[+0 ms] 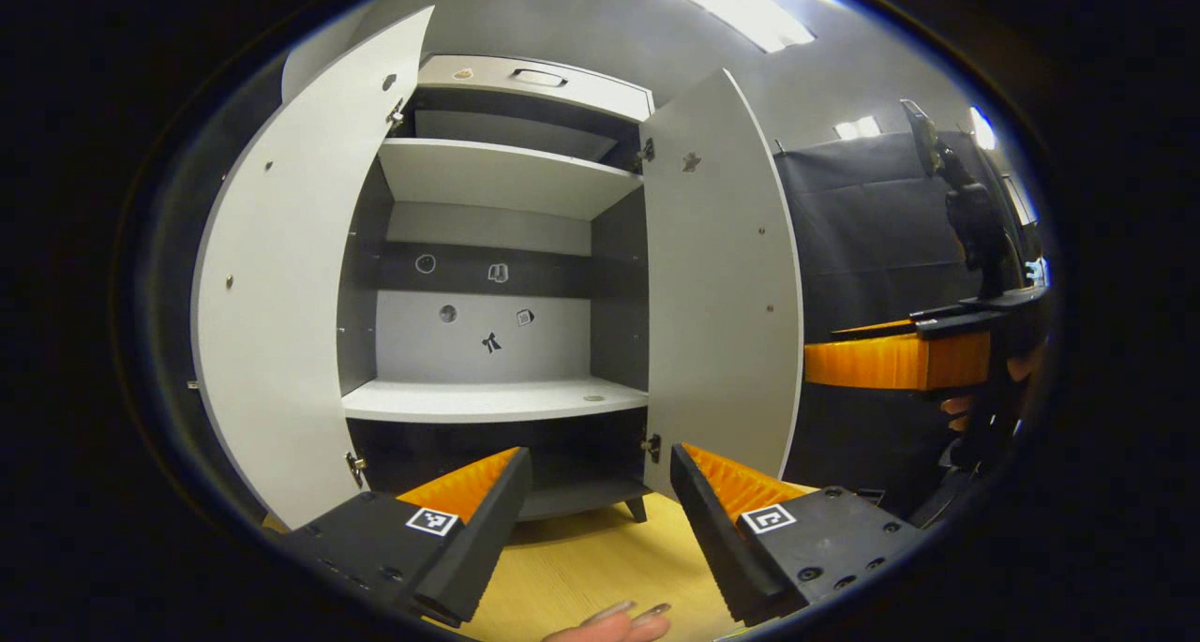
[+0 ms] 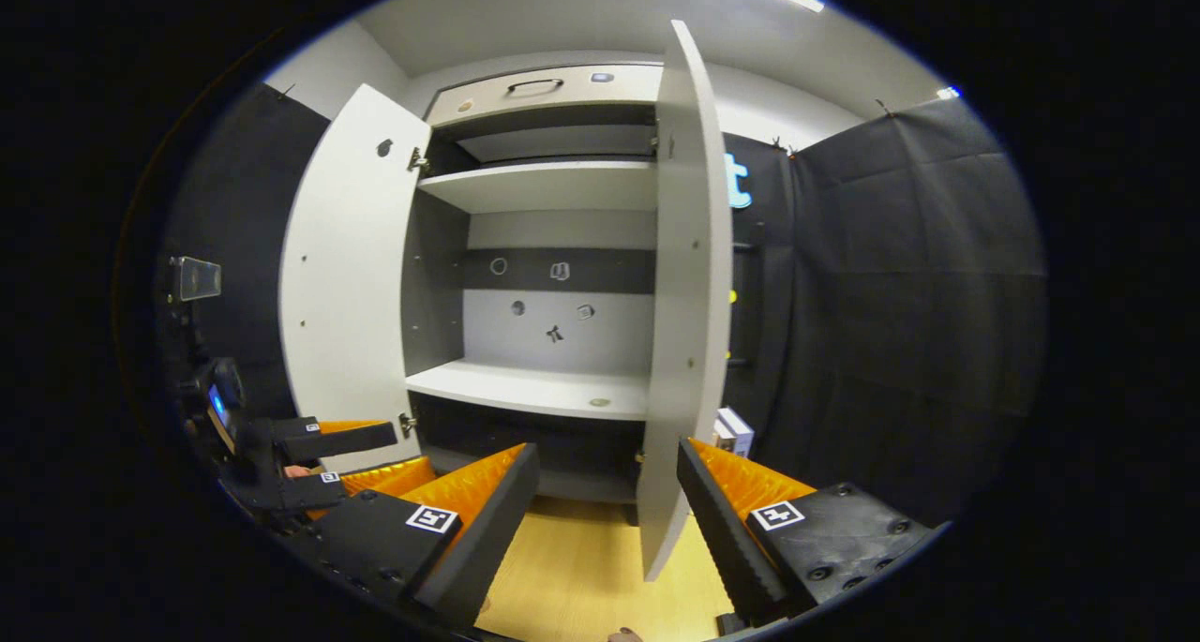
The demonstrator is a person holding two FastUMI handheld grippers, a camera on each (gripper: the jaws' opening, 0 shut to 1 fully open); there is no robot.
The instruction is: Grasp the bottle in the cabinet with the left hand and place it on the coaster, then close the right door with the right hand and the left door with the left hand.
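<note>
A grey cabinet (image 1: 506, 178) stands in front of me with both doors swung wide. In the left gripper view its left door (image 1: 300, 295) and right door (image 1: 722, 286) flank the shelves, and the middle shelf (image 1: 487, 400) carries a small round mark. My left gripper (image 1: 598, 455) is open, low before the cabinet's base, with nothing between its fingers. In the right gripper view the right door (image 2: 689, 295) stands almost edge-on just ahead of my open right gripper (image 2: 607, 447), which holds nothing. The left gripper (image 2: 389, 455) shows at the far left, near the left door (image 2: 347, 267).
The cabinet rests on a light wooden surface (image 1: 581, 558). A person's fingers (image 1: 614, 620) reach in at the bottom edge. The right gripper (image 1: 891, 361) hovers to the right of the right door. A small white box (image 2: 736, 431) sits behind that door. Black cloth walls (image 2: 891, 295) close the booth.
</note>
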